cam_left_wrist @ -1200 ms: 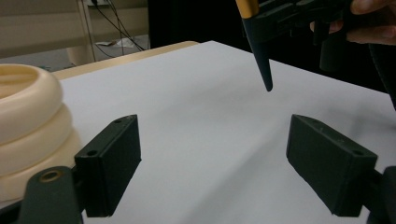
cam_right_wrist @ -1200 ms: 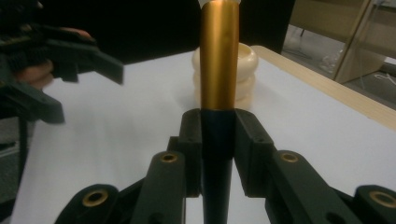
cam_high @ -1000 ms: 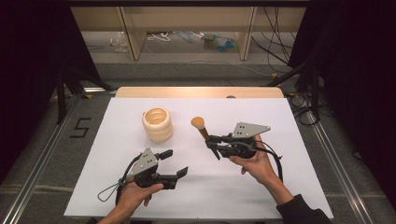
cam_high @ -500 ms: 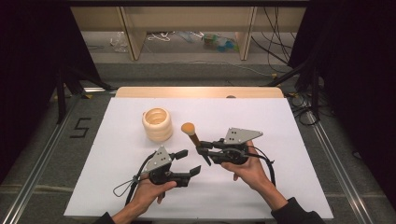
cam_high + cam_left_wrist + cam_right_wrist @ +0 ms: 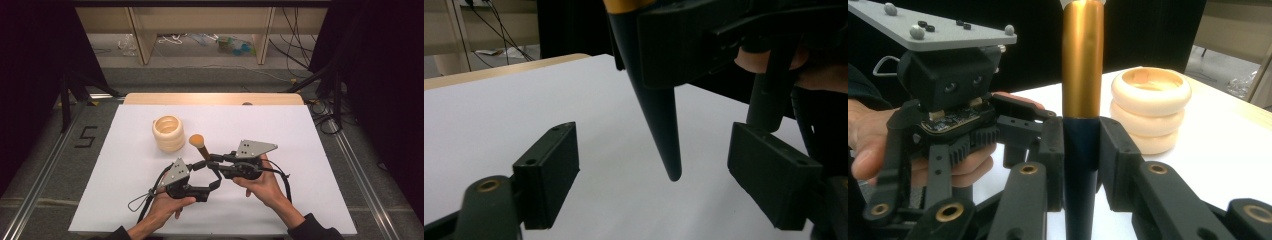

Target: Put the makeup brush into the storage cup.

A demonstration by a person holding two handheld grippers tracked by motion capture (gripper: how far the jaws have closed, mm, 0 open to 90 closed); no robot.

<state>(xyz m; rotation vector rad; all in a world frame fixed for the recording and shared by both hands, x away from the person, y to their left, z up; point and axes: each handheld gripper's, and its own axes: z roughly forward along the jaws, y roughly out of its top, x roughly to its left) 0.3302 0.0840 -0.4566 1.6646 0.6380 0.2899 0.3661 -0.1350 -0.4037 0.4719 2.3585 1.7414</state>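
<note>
1. Two tools meet over the white surface [image 5: 310, 150]: the right tool [image 5: 1080, 145] is clamped on the brush [image 5: 199, 145].
2. The left tool [image 5: 651, 175], jaws just widened and gripping nothing, flanks the brush handle's tip.

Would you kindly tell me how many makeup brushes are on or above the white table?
1: the gold-and-black makeup brush, clamped by its handle in the right tongs, near the cream ribbed holder.

Glossy gold metal ferrule and smooth dark handle on the brush [image 5: 1082, 100]; matt white table [image 5: 310, 150].
</note>
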